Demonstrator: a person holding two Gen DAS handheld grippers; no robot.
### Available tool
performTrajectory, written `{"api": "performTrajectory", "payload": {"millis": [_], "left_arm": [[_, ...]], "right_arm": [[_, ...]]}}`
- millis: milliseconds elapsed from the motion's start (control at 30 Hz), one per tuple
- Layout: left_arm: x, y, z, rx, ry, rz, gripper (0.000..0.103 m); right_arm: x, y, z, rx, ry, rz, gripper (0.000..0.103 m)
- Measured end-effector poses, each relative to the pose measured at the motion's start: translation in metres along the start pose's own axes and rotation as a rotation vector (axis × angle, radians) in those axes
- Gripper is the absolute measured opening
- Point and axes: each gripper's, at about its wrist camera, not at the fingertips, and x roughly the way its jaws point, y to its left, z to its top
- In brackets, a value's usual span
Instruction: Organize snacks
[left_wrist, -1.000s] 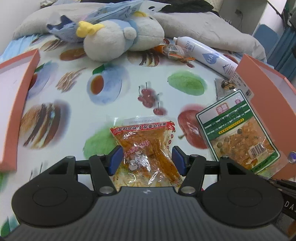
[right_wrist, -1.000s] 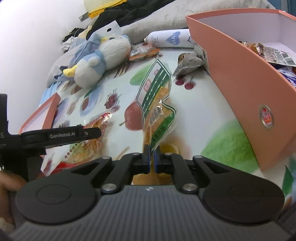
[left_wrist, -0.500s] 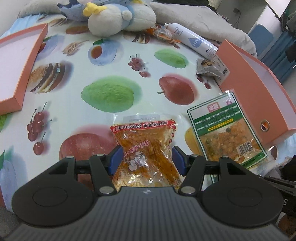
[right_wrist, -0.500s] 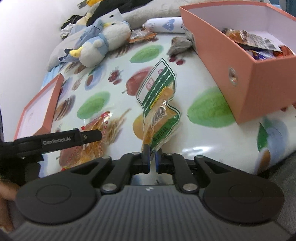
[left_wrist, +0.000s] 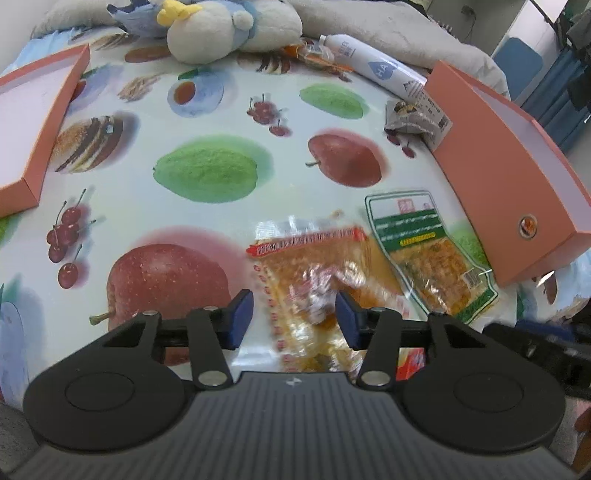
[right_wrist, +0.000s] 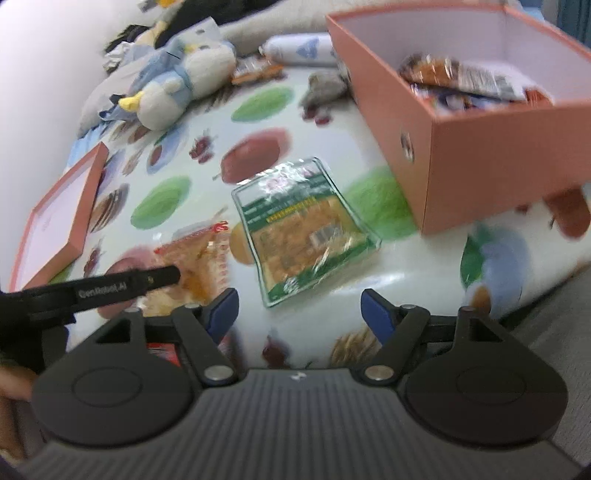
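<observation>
Our right claw (right_wrist: 299, 310) has just been opening, empty, and the green snack bag (right_wrist: 301, 230) lies flat beside the orange box (right_wrist: 491, 147). Our left claw (left_wrist: 294, 314), just been closing, is around the orange snack bag (left_wrist: 314, 284); we cannot tell if it is squeezing. It might slip out

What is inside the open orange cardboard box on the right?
The orange cardboard box holds a pile of shiny snack packets, one showing a white barcode label. The print is blurred, and the near wall hides the bottom layers.
</observation>
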Motion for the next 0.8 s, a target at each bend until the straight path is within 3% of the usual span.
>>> {"api": "performTrajectory", "payload": {"millis": [133, 267, 333, 400, 467, 600, 800], "left_arm": [[-0.002, 0.001, 0.000, -0.003, -0.005, -0.014, 0.055], [-0.002, 0.008, 0.002, -0.041, -0.004, -0.045, 0.059], [-0.002, 0.012, 0.003, -0.069, -0.003, -0.060, 0.082], [-0.002, 0.015, 0.005, -0.092, -0.006, -0.067, 0.087], [-0.001, 0.017, 0.007, -0.113, 0.000, -0.079, 0.088], [0.004, 0.021, 0.013, -0.137, 0.016, -0.100, 0.092], [0.012, 0.018, 0.017, -0.139, 0.046, -0.132, 0.096]], "right_arm": [[0.003, 0.011, 0.010, -0.163, -0.068, -0.029, 0.075], [0.023, 0.020, 0.018, -0.316, -0.070, -0.040, 0.075], [0.038, 0.025, 0.022, -0.364, -0.046, -0.064, 0.076], [0.051, 0.027, 0.025, -0.399, -0.035, -0.084, 0.076], [0.061, 0.029, 0.027, -0.434, -0.017, -0.100, 0.091], [0.077, 0.025, 0.026, -0.427, 0.014, -0.136, 0.091], [0.082, 0.011, 0.024, -0.331, 0.049, -0.045, 0.093]]}}
